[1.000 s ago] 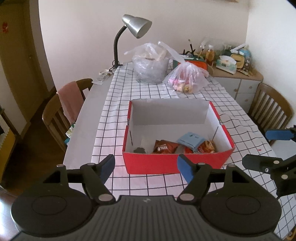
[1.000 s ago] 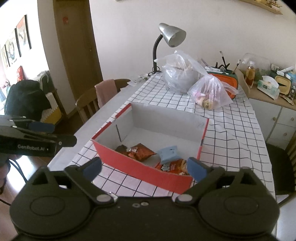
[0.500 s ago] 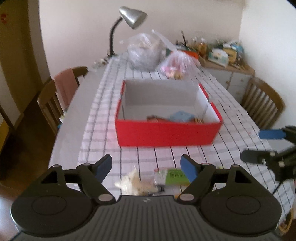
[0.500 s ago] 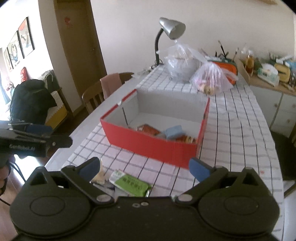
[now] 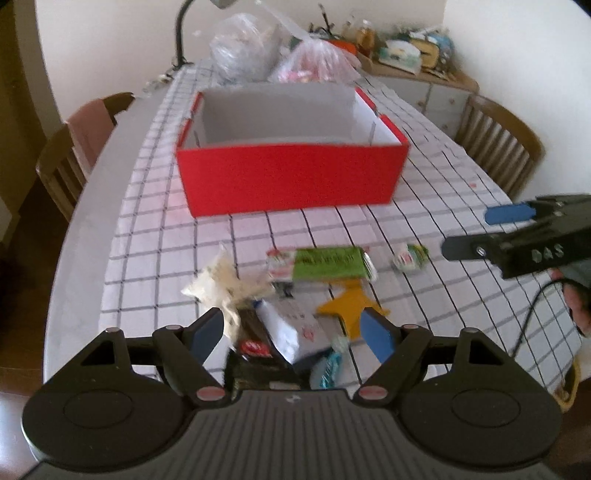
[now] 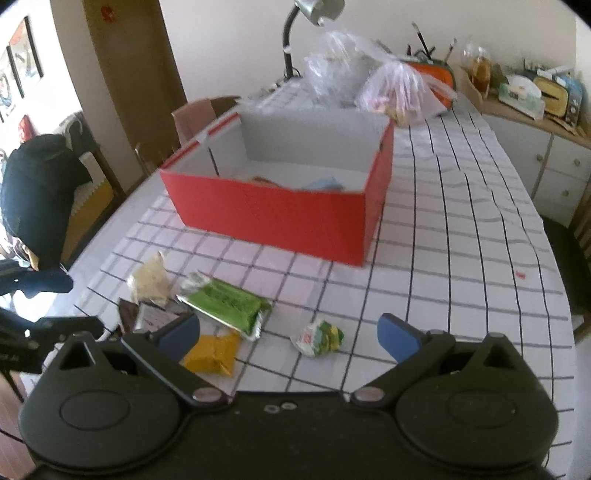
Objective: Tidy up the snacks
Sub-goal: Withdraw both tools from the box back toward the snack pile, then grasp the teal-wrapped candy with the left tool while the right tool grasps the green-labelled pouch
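Note:
A red box with white inner walls stands mid-table; in the right wrist view a light blue packet shows inside the box. Loose snacks lie in front of it: a green packet, a small green-white packet, a yellow packet, a beige crinkled packet and a white packet. My left gripper hangs open over the white and dark packets, pads touching nothing. My right gripper is open above the small green-white packet, beside the yellow packet and the green one.
Two filled plastic bags and a desk lamp stand behind the box. Wooden chairs flank the checked tablecloth. A cluttered sideboard sits at the far right. The table's rounded edge is near on the left.
Both grippers sank and tipped downward toward the near table. The loose snacks came into view under them, and the box is seen from lower, its contents mostly hidden.

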The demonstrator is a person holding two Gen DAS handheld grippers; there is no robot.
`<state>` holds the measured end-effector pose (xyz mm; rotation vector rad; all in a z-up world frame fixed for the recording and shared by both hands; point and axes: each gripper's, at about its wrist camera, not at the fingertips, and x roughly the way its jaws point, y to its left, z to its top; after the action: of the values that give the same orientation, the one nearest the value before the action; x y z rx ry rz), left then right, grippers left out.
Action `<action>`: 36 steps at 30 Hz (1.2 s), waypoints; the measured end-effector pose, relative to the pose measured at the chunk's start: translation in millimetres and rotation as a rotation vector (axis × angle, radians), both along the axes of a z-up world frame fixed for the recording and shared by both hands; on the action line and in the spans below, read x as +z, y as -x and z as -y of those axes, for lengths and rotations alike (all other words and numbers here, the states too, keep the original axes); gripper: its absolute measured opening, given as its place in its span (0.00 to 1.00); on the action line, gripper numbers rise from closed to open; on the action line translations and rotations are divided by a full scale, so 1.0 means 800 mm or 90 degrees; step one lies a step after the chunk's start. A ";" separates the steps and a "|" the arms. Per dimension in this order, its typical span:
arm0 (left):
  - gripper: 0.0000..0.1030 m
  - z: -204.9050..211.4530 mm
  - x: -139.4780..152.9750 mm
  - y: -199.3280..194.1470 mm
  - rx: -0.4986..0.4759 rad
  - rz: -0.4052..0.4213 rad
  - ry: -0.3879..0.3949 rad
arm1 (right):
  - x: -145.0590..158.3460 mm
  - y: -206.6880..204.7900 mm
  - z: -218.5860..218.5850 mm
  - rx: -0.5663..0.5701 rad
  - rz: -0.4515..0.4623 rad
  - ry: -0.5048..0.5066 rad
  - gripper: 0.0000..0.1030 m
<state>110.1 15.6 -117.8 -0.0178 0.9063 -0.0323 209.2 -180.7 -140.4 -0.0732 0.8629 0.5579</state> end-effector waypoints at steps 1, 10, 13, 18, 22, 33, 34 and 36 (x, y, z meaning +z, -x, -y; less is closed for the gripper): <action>0.79 0.003 -0.005 0.002 -0.008 -0.003 -0.004 | -0.006 -0.001 0.001 -0.002 -0.003 0.005 1.00; 0.78 0.033 -0.051 0.010 -0.065 -0.043 -0.022 | -0.050 -0.007 0.006 -0.008 -0.035 0.032 0.98; 0.78 0.038 -0.063 0.008 -0.077 -0.050 -0.030 | -0.056 -0.008 0.003 -0.001 -0.033 0.041 0.98; 0.70 0.041 -0.078 -0.002 -0.081 -0.064 -0.035 | -0.067 -0.017 -0.003 0.010 -0.036 0.050 0.96; 0.57 0.041 -0.085 -0.008 -0.082 -0.070 -0.033 | -0.076 -0.028 -0.007 0.009 -0.036 0.061 0.95; 0.44 0.052 -0.087 -0.008 -0.106 -0.071 -0.033 | -0.095 -0.047 -0.025 0.031 -0.040 0.087 0.85; 0.44 0.052 -0.089 -0.009 -0.104 -0.075 -0.033 | -0.096 -0.048 -0.027 0.033 -0.040 0.088 0.85; 0.40 0.050 -0.094 -0.013 -0.098 -0.085 -0.030 | -0.097 -0.051 -0.031 0.037 -0.039 0.091 0.82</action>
<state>120.7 -24.3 -193.2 0.0943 1.0409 -0.1554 250.0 -155.9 -218.2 -0.2119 0.9622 0.5541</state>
